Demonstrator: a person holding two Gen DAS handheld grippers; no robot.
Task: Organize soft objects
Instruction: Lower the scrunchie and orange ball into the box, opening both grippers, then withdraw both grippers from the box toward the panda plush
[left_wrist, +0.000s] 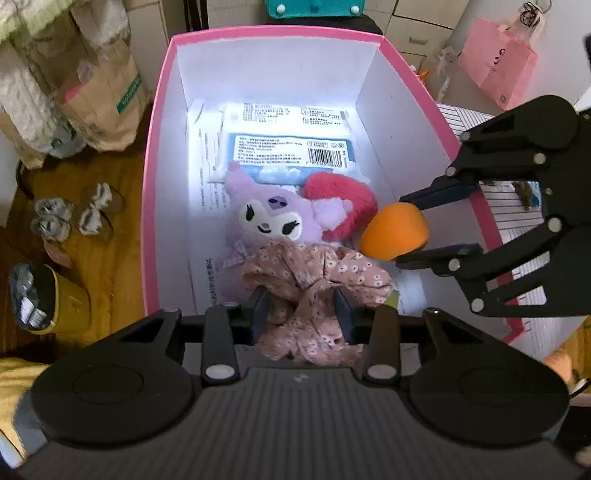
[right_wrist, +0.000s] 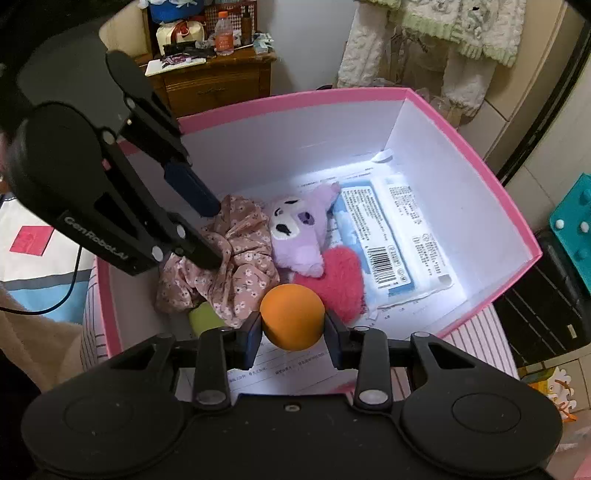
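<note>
A pink box (left_wrist: 157, 177) with white inner walls holds the soft things, and both tools reach down into it. The right tool (right_wrist: 293, 326) is clamped on an orange ball (right_wrist: 291, 317), smooth, matte and round, one pad pressed to each side of it; the ball hangs above the papers on the box floor near the box's near wall in the right wrist view. The left tool (left_wrist: 303, 308) stands with its fingers apart on either side of a pink cloth (left_wrist: 314, 291), a crumpled piece printed with small white flowers; whether the pads touch the cloth I cannot tell. The cloth lies bunched in the near end of the box in the left wrist view and overlaps the lower part of a purple plush doll (left_wrist: 273, 218), which has a white face with stitched black eyes and lies face up in the middle of the box. Just beside the doll's head lies a fluffy red heart (left_wrist: 343, 199), touching it. Beyond them, toward the far wall, flat white and blue packets (left_wrist: 291, 147) with printed labels and a barcode rest on printed sheets. In the right wrist view a yellow-green thing (right_wrist: 205, 317) peeks from under the cloth's edge.
</note>
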